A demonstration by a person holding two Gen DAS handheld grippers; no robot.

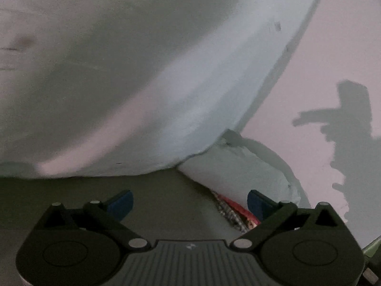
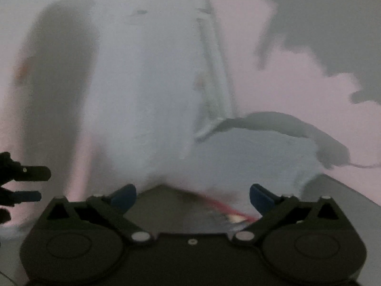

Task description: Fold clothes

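Observation:
A pale blue-white garment (image 1: 190,100) lies spread on a pinkish-white surface (image 1: 321,54) and fills most of the left wrist view. A red and patterned label or print (image 1: 234,211) shows at its near fold. My left gripper (image 1: 189,202) is open, just above the near edge of the cloth, holding nothing. In the right wrist view the same garment (image 2: 147,90) is blurred, with a short sleeve (image 2: 257,150) to the right and a red trim (image 2: 223,206) near the fingers. My right gripper (image 2: 193,197) is open over the cloth's near edge.
Dark shadows of the grippers and hands fall on the surface at right (image 1: 352,128) and upper right (image 2: 321,23). Part of the other gripper (image 2: 21,181) shows at the left edge of the right wrist view. A grey edge (image 2: 345,190) shows at lower right.

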